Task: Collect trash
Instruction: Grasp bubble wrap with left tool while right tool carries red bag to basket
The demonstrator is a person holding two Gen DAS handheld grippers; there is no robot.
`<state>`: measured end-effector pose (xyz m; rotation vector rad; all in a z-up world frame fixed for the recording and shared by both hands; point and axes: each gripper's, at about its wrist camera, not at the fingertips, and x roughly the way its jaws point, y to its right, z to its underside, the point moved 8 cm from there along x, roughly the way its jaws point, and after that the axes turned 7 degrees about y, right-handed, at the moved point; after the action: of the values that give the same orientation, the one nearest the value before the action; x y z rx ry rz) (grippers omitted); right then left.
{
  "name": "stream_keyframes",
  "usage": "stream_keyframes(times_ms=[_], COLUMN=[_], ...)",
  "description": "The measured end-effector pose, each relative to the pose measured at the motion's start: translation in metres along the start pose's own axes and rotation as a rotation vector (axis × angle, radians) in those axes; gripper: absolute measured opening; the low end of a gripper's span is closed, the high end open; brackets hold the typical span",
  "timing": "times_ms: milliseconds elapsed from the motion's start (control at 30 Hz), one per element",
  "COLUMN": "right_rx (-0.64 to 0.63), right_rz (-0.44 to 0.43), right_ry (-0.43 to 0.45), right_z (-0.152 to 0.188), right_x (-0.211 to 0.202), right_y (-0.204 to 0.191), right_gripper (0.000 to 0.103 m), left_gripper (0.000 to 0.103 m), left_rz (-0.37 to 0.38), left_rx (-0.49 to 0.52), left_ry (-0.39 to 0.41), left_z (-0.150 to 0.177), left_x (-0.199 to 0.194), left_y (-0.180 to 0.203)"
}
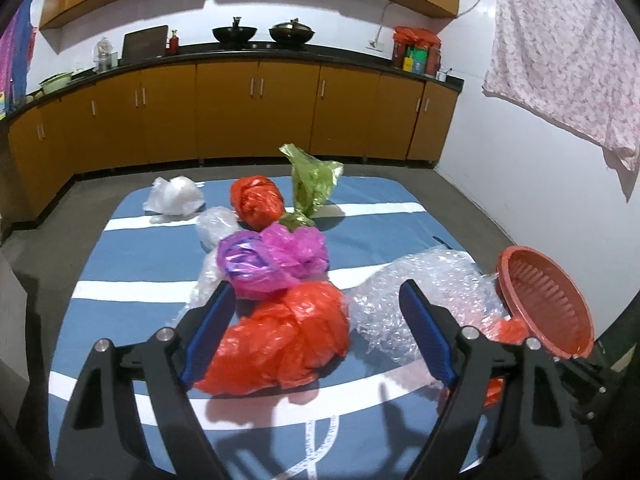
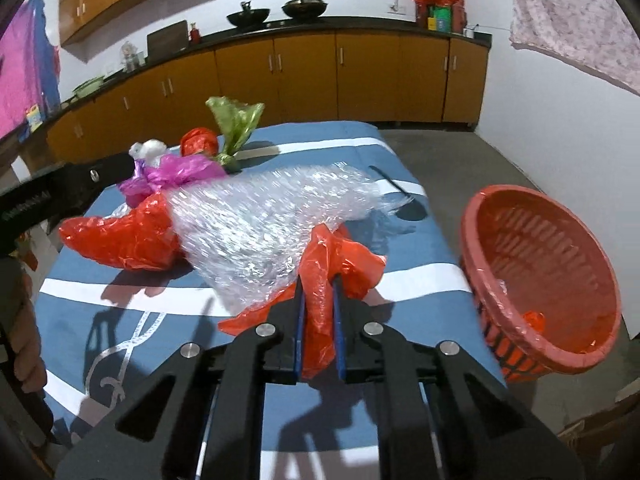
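Several crumpled plastic bags lie on a blue table with white stripes (image 1: pixel 132 248). My left gripper (image 1: pixel 316 292) is open, its jaws on either side of a large red bag (image 1: pixel 284 340), above it. Behind are a pink-purple bag (image 1: pixel 276 260), a red ball bag (image 1: pixel 258 200), a green bag (image 1: pixel 312 180), a white bag (image 1: pixel 174 196) and bubble wrap (image 1: pixel 416 292). My right gripper (image 2: pixel 318 280) is shut on a red plastic bag (image 2: pixel 320 304), next to the bubble wrap (image 2: pixel 260 220). A red basket (image 2: pixel 540 284) stands tilted at the table's right edge, also in the left wrist view (image 1: pixel 548 304).
Orange kitchen cabinets (image 1: pixel 256 108) with a dark counter run along the back wall, with two woks on it. A floral cloth (image 1: pixel 568 52) hangs on the right wall. Grey floor surrounds the table. My left gripper's arm (image 2: pixel 60 188) shows at the left.
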<state>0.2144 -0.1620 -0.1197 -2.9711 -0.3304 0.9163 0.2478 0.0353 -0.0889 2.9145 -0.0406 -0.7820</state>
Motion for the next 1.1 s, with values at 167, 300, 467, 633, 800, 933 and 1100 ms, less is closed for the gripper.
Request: stream_keyframes(times_ms=[167, 300, 467, 633, 800, 933, 1100], right_rx=[-0.097, -0.079, -0.068, -0.071, -0.037, 0.005, 0.042], right_rz=[-0.019, -0.034, -0.031, -0.001, 0.061, 0.115, 0.172], right_ry=[0.083, 0.115, 0.152, 0.172, 0.187, 0.201, 0.221], right_z=[-0.019, -0.031, -0.038, -0.038, -0.036, -0.037, -0.040], right_x=[-0.022, -0.031, -0.047, -0.061, -0.077, -0.086, -0.093], right_y=[-0.010, -0.011, -0.011, -0.005, 0.019, 0.045, 0.074], right_gripper=[0.010, 0.010, 0.010, 0.010, 0.010, 0.010, 0.010], left_gripper=[0.080, 0.080, 0.080, 0.080, 0.080, 0.080, 0.080], left_rz=[0.003, -0.001, -0.004, 0.011, 0.041, 0.065, 0.094], left_rx=[-0.004, -0.008, -0.014, -0.016, -0.007, 0.006, 0.026], left_ry=[-0.009, -0.002, 0.019, 0.035, 0.033, 0.019, -0.020], left_z=[0.005, 0.004, -0.002, -0.004, 0.000, 0.004, 0.015], left_x=[0.001, -0.006, -0.018, -0.029, -0.034, -0.032, -0.019], left_y=[0.004, 0.000, -0.005, -0.001, 0.014, 0.030, 0.053])
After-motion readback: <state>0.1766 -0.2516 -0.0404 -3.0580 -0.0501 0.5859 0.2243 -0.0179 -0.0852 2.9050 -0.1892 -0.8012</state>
